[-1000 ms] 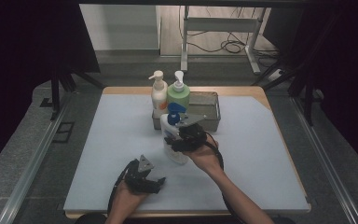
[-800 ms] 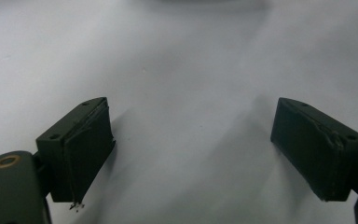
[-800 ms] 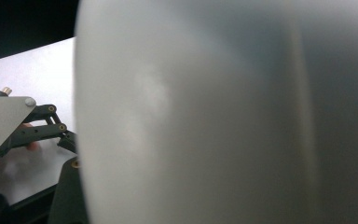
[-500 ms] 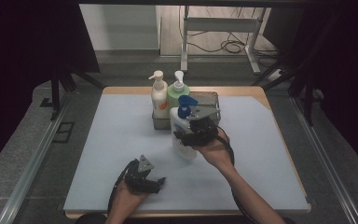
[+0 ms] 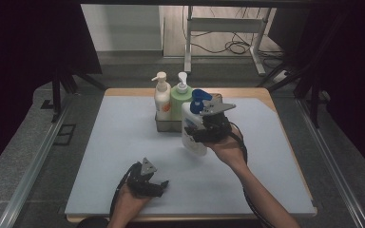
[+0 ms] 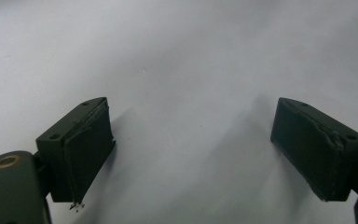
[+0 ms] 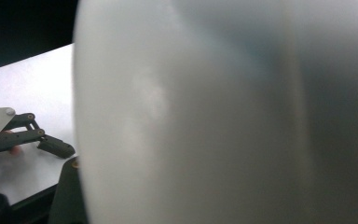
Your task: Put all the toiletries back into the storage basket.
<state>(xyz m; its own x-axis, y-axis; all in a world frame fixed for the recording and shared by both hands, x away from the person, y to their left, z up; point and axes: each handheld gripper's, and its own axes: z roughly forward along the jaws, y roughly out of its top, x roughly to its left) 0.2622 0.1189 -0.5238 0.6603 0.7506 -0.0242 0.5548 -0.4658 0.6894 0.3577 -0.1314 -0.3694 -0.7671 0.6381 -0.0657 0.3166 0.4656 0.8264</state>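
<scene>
A white pump bottle with a blue pump top [image 5: 191, 128] hangs above the table, tilted, with my right gripper [image 5: 204, 129] shut on its body just in front of the metal tray [image 5: 164, 124]. Its white wall [image 7: 214, 116] blocks most of the right gripper view. In the tray stand a cream pump bottle [image 5: 161, 97] and a green pump bottle [image 5: 179, 99]. My left gripper [image 5: 158, 186] rests low on the pale mat near the front edge, jaws wide open with nothing between them; its black pads [image 6: 88, 149] frame bare mat.
The pale mat [image 5: 100, 156] covers the tabletop, with bare room at left and at right of the tray. A wooden table edge [image 5: 133, 91] shows at the back. Metal stand legs and cables [image 5: 218, 42] lie on the floor beyond.
My right gripper has lifted the white bottle off the mat and carried it up and to the right, toward the tray. The left gripper has stayed put.
</scene>
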